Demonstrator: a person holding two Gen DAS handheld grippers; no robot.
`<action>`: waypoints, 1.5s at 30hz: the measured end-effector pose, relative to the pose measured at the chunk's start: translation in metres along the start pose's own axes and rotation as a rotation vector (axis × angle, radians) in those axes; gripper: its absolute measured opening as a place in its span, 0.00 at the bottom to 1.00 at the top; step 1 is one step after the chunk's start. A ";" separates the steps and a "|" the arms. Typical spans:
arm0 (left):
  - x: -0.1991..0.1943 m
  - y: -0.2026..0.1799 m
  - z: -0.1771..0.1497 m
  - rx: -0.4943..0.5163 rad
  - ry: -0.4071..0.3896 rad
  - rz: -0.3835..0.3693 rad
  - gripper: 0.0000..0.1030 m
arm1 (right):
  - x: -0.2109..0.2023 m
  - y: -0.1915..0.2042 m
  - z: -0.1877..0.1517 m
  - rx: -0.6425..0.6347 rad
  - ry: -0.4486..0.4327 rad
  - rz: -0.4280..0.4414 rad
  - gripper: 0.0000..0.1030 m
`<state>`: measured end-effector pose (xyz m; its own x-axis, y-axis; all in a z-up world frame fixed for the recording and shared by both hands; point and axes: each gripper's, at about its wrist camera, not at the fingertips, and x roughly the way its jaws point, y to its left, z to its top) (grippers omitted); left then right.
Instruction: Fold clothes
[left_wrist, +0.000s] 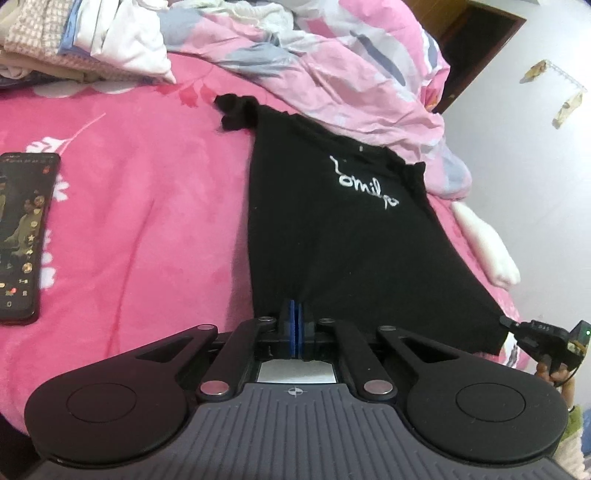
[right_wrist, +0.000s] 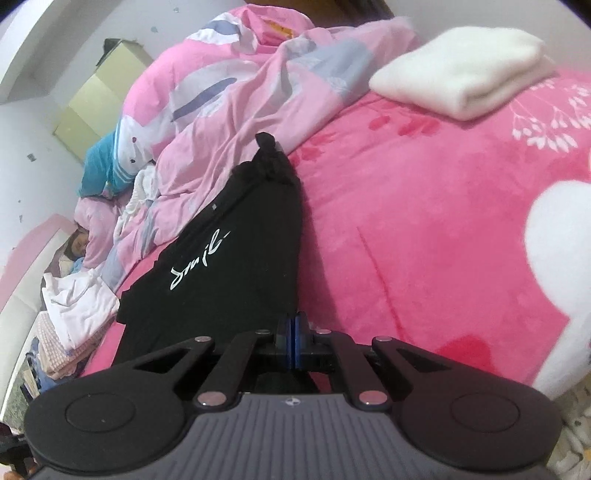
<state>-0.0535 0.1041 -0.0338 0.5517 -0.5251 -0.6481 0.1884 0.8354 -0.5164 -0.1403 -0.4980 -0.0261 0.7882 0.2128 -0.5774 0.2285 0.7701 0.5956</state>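
Plainly, black shirt, white cursive script

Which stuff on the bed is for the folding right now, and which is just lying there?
For the folding:
black T-shirt
left gripper, shut on its hem
right gripper, shut on its hem

Just lying there:
phone
folded white towel
crumpled pink quilt
clothes pile

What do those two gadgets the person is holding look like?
Both look alike: a ribbed grey body with a small crosshair mark, two round black discs, black linkage bars with silver rivets, and blue-padded fingers. That goes for the left gripper and the right gripper.
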 end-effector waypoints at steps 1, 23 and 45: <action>0.001 0.001 -0.001 -0.001 0.008 0.000 0.00 | 0.001 -0.002 0.000 0.004 0.004 -0.004 0.01; 0.050 0.031 -0.023 -0.152 0.111 -0.105 0.05 | 0.005 -0.023 -0.050 -0.018 0.073 0.021 0.38; 0.007 0.010 -0.024 -0.086 0.097 -0.124 0.00 | -0.037 -0.023 -0.038 0.068 0.110 -0.001 0.06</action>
<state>-0.0674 0.1050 -0.0576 0.4465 -0.6401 -0.6252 0.1781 0.7483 -0.6389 -0.1966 -0.5009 -0.0395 0.7213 0.2800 -0.6335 0.2704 0.7282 0.6297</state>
